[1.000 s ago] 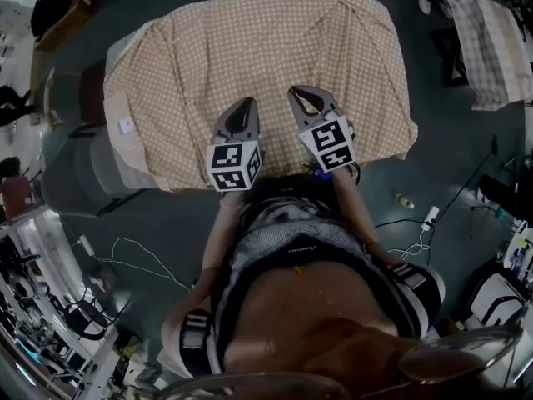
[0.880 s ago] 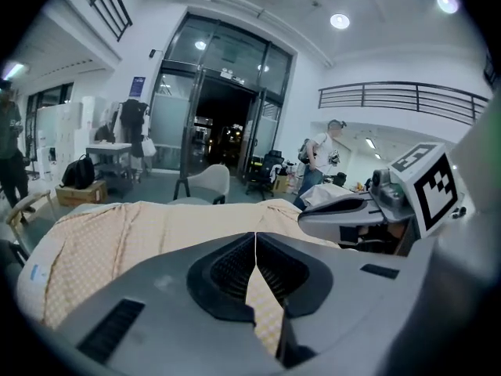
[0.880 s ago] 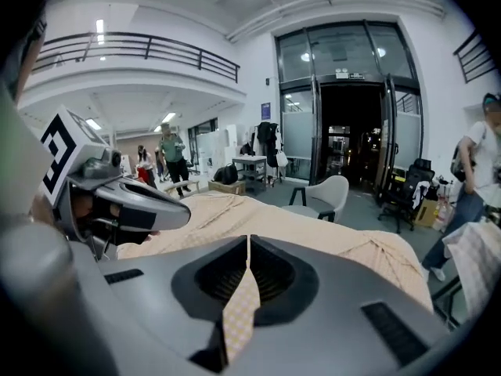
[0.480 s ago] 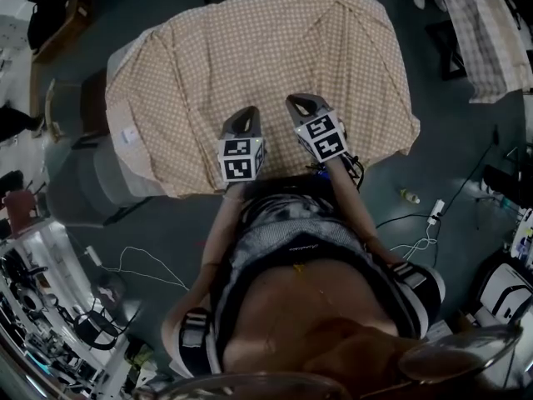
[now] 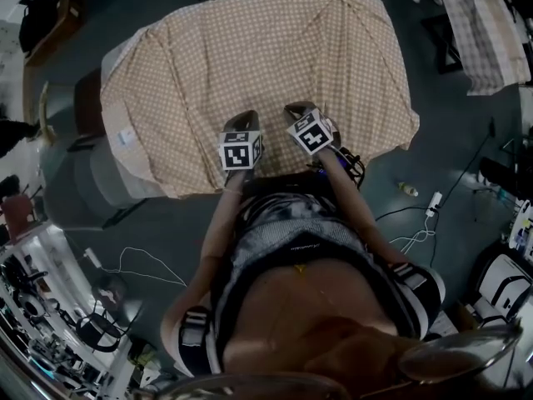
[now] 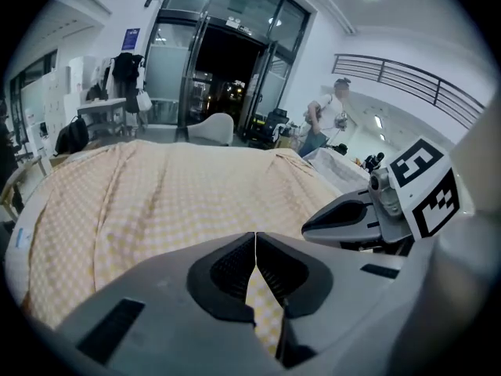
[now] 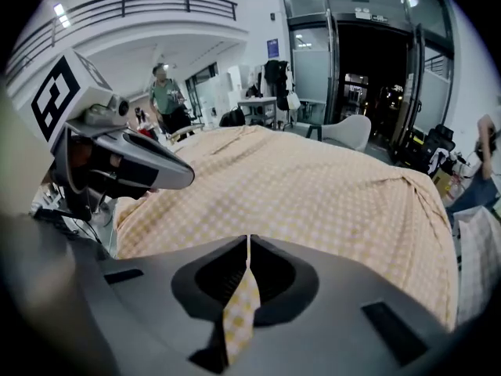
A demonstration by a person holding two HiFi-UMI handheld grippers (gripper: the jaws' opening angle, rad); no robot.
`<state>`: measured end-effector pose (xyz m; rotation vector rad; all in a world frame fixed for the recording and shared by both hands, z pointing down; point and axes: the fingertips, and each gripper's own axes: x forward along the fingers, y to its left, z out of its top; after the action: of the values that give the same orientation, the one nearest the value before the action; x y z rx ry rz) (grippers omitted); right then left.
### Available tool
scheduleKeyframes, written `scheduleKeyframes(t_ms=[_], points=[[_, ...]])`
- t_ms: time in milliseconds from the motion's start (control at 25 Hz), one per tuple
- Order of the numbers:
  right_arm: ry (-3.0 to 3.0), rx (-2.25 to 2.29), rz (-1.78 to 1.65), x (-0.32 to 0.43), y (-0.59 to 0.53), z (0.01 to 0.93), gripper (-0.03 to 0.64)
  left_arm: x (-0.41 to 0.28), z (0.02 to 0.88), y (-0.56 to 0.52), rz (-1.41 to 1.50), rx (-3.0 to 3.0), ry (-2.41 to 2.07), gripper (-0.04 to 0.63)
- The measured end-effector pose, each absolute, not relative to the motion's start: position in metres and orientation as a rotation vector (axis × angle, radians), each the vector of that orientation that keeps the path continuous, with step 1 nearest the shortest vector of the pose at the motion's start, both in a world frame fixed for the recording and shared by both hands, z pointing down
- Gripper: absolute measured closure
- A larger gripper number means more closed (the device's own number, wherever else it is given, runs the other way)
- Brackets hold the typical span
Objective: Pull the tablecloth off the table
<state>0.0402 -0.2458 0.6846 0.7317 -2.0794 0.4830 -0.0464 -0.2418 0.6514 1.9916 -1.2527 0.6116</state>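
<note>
On the head view, the checked tablecloth [image 5: 266,65] lies spread out in front of me, and my left gripper [image 5: 241,118] and right gripper [image 5: 297,108] sit side by side at its near edge. In the left gripper view, the jaws are closed with a pinch of the cloth between them. The right gripper view shows the same: jaws clamped on a narrow fold of it.

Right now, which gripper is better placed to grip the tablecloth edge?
Right, narrowly: the right gripper hangs above the tablecloth, midway along its near edge; the left gripper is off-centre. Both are shut.
</note>
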Motion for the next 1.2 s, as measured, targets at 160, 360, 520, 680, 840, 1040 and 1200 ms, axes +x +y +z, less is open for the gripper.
scheduleKeyframes(t_ms=[160,360,520,680,840,1040,1200], points=[[-2.021,0.694,0.532,0.045,-0.236,0.713,0.551,-0.048,0.682,-0.229,0.703,1.939,-1.191,0.586],[-1.952,0.686,0.602,0.051,-0.225,0.727,0.535,-0.052,0.711,-0.213,0.765,1.882,-1.135,0.584],[-1.914,0.654,0.660,0.050,-0.217,0.740,0.392,-0.055,0.717,-0.210,0.802,1.862,-1.130,0.583],[-1.833,0.623,0.652,0.055,-0.207,0.761,0.337,-0.057,0.723,-0.204,0.815,1.832,-1.117,0.463],[-1.790,0.613,0.509,0.055,-0.208,0.763,0.337,-0.059,0.727,-0.198,0.804,1.803,-1.082,0.420],[-1.834,0.571,0.495,0.052,-0.210,0.764,0.488,-0.058,0.730,-0.192,0.796,1.790,-1.075,0.410],[-1.871,0.574,0.580,0.049,-0.204,0.763,0.554,-0.055,0.727,-0.185,0.789,1.796,-1.063,0.410]])
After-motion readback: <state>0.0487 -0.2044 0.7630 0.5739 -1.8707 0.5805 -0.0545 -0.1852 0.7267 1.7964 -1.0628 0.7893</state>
